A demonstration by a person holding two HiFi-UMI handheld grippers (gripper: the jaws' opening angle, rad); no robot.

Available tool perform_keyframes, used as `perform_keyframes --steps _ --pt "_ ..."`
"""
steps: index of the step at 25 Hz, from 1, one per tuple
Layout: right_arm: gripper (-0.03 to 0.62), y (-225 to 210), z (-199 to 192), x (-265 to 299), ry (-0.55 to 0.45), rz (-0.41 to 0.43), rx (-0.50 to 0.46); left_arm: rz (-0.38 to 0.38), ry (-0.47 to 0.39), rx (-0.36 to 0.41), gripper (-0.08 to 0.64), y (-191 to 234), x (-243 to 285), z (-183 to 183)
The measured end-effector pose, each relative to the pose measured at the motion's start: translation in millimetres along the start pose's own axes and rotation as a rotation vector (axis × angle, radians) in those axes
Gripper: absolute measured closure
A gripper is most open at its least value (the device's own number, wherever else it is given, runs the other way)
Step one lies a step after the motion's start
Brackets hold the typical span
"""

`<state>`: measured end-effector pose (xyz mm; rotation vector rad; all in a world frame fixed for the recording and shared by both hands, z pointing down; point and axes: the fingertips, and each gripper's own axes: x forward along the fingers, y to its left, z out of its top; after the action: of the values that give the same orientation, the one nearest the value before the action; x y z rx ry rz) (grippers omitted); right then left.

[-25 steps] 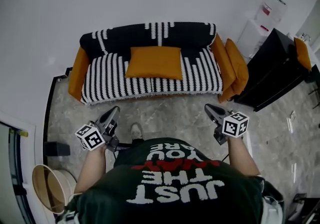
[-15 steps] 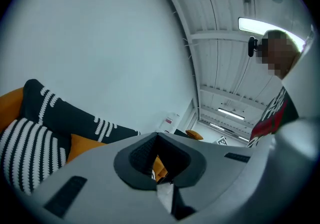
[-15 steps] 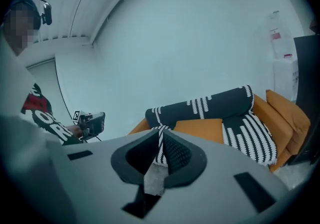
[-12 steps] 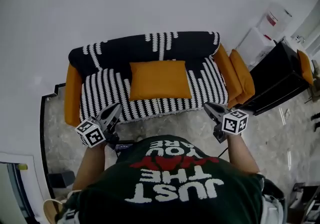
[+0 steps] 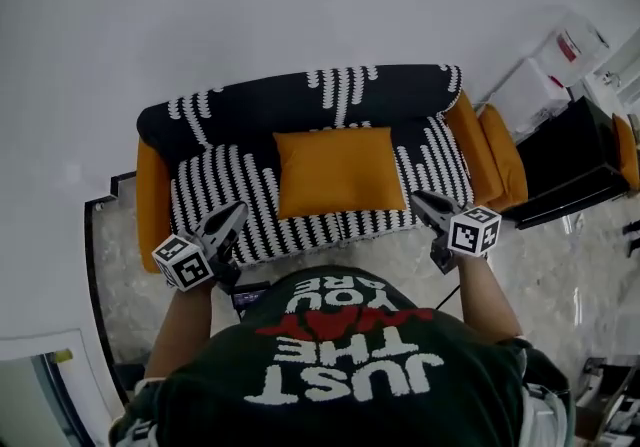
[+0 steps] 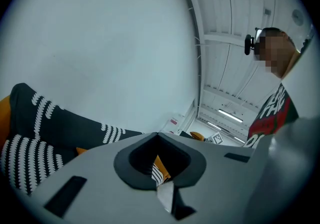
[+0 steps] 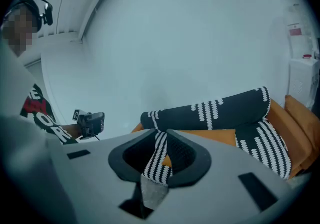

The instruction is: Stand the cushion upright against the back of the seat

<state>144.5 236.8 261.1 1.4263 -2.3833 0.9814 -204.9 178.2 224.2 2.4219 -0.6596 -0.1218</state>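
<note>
Now closer to the sofa (image 5: pixel 250 107), left gripper (image 5: pixel 237 211) and right gripper (image 5: pixel 421 198) (fingers closed, empty), cushion (image 5: pixel 340 171) still flat

Your left gripper (image 6: pixel 157 135) fills the bottom of the shot, grey jaws closed tip to tip, nothing caught between them. Beyond them on the left sits the sofa (image 6: pixel 60 125), black cover with white stripes, and its orange arm (image 6: pixel 5 109) peeks in at the far left end. A sliver of orange cushion (image 6: pixel 80 150) shows just above the jaw. There's a white wall (image 6: pixel 100 42) behind, and your shirt (image 6: pixel 272 115) is on the right.
</note>
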Motion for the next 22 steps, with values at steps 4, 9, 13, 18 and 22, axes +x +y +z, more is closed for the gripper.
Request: perform_keyframes --steps 4,9,13,18,22 --pt "0.468 -16 6 24 0.036 0.008 -0.002 0.006 0.015 -0.008 0.568 21 20 6" --pt "0.447 -59 16 50 0.068 0.048 0.002 0.032 0.016 -0.008 0.568 34 68 7" --pt "0.427 -106 35 81 0.106 0.135 -0.036 0.109 -0.003 0.001 0.568 41 114 8" --pt "0.368 -149 55 130 0.237 0.251 -0.196 0.202 -0.001 -0.028 0.568 52 169 1" --pt "0.318 -163 55 174 0.339 0.309 -0.369 0.233 0.032 -0.059 0.568 65 199 -8"
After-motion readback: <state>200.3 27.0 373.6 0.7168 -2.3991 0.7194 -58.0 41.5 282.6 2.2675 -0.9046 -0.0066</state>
